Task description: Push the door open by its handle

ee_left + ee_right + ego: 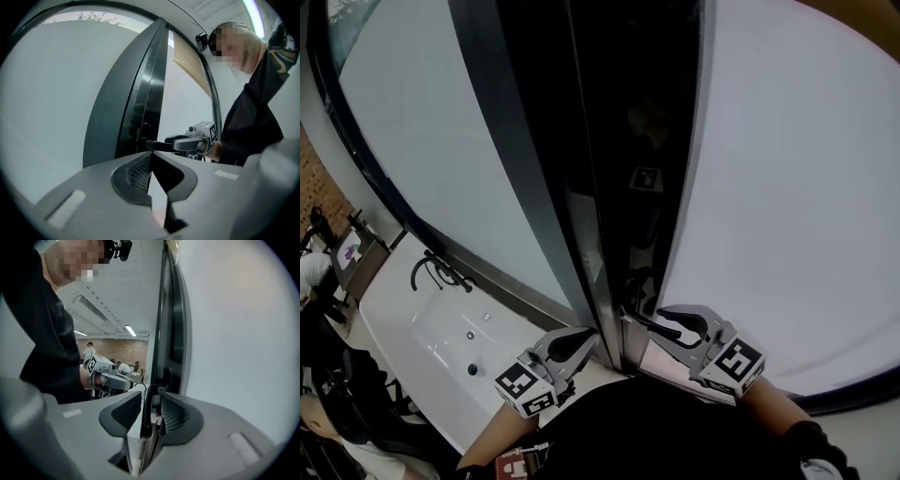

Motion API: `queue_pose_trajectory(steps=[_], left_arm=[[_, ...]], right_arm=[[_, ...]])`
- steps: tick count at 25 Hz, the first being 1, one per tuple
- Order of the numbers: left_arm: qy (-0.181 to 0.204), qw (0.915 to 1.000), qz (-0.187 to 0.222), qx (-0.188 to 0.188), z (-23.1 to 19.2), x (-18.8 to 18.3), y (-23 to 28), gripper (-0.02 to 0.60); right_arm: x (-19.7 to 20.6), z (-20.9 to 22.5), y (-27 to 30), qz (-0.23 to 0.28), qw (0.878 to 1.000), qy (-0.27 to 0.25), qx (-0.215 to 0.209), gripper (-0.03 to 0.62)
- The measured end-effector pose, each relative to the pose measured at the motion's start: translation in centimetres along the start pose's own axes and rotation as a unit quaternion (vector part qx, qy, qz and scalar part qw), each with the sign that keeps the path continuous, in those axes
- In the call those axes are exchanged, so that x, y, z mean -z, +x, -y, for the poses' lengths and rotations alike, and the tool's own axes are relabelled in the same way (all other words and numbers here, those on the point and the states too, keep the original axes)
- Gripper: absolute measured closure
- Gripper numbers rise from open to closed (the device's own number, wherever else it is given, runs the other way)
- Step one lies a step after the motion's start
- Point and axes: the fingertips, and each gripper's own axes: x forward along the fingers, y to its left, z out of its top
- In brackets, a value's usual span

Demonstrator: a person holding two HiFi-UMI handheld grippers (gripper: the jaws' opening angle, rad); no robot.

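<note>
Right gripper [151,399]: jaws about half open, the handle [146,413] of the door [171,333] between them, not clamped. Left gripper [150,157]: you hold it closed and empty, near the door's edge.

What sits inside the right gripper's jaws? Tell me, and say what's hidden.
The dark handle of the door stands between the jaws of the right gripper. Its lower end runs down between them and is covered by the gripper's own body.

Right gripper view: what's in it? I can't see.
The right gripper's tongs stand open around a dark door handle. The dark door edge rises behind it, beside a white wall. On the left are a person in black and the left gripper.
</note>
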Motion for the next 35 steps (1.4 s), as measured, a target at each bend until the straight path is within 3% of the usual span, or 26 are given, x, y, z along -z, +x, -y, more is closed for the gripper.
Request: queue_pose_trajectory(steps=[6, 18, 35], left_arm=[[0.006, 0.9999, 0.001, -0.009, -1.9, -0.4, -2.4, 0.581], [-0.013, 0.9998, -0.011, 0.001, -3.1, 0.7, -3.5, 0.580], [-0.029, 0.9992, -0.026, -0.014, -4.8, 1.9, -2.3, 0.580]], right_arm=[[-0.3, -0.3, 4.3, -0.034, 0.999, -0.035, 0.020, 0.477], [-0.4, 0.2, 4.3, -0.031, 0.999, -0.004, 0.028, 0.491], [-0.3, 0.8, 4.4, 0.073, 0.995, -0.042, 0.050, 0.490]])
